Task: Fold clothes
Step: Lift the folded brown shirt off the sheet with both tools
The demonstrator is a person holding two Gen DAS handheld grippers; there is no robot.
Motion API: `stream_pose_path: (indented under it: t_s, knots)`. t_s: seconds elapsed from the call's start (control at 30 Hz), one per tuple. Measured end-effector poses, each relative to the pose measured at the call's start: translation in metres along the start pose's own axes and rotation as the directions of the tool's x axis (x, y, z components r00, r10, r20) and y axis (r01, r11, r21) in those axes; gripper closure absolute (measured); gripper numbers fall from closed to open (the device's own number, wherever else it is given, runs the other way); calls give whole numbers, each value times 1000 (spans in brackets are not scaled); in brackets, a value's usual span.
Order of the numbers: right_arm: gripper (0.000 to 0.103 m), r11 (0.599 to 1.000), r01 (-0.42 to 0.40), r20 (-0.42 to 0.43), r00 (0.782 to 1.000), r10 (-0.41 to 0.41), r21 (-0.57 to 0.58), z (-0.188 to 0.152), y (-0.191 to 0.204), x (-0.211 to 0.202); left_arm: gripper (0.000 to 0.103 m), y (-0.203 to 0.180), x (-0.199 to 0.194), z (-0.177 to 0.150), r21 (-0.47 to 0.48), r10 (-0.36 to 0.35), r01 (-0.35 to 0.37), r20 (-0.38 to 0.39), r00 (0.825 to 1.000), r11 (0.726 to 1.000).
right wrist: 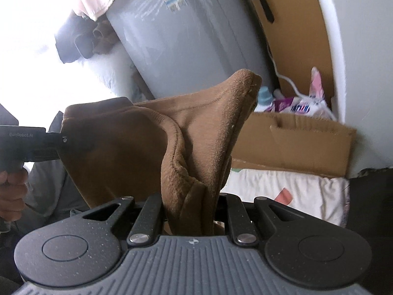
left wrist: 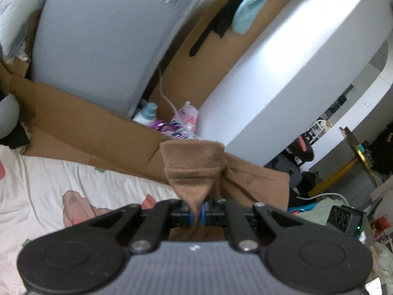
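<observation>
Beyond both grippers a grey appliance (left wrist: 98, 44) is standing, with a cardboard box (right wrist: 294, 142) lying low ahead. A white sheet (left wrist: 73, 172) is spreading beneath them. The brown garment (right wrist: 127, 142) is hanging stretched between the two grippers. The left gripper (left wrist: 196, 215) is pinching one bunched corner tight; the right gripper (right wrist: 190, 217) is clamping a thicker fold.

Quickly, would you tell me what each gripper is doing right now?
Left gripper: closed on the brown garment.
Right gripper: closed on the same brown garment.
</observation>
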State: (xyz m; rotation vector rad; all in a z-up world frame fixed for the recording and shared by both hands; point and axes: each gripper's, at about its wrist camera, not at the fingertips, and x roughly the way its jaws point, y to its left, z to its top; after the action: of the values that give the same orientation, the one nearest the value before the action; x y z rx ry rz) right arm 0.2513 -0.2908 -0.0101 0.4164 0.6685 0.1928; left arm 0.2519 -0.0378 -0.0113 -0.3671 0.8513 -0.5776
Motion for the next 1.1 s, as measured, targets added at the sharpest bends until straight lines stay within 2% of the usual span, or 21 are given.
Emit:
stream_pose_path:
  t_s: [0.27, 0.47, 0.63, 0.8, 0.9, 1.1]
  knots:
    - [92, 999, 41, 49, 998, -40, -22, 12, 11, -65, 97, -47, -18, -5, 13, -10, 10, 31, 999, 1000]
    - [92, 999, 42, 87, 995, -41, -12, 11, -2, -108, 97, -87, -20, -11, 61, -27, 25, 29, 999, 998]
    - [92, 999, 48, 113, 992, -48, 1, 7, -16, -141, 97, -112, -16, -21, 54, -51, 49, 34, 998, 997]
    - [92, 998, 60, 133, 989, -59, -4, 3, -29, -170, 97, -135, -3, -35, 60, -90, 88, 37, 995, 994]
    - [92, 998, 69, 148, 987, -68, -1, -3, -41, -187, 97, -144, 15, -42, 85, -128, 127, 11, 992, 988]
    - [92, 990, 142, 164, 976, -144, 28, -22, -74, -205, 97, -160, 59, -59, 117, -197, 201, -43, 979, 973]
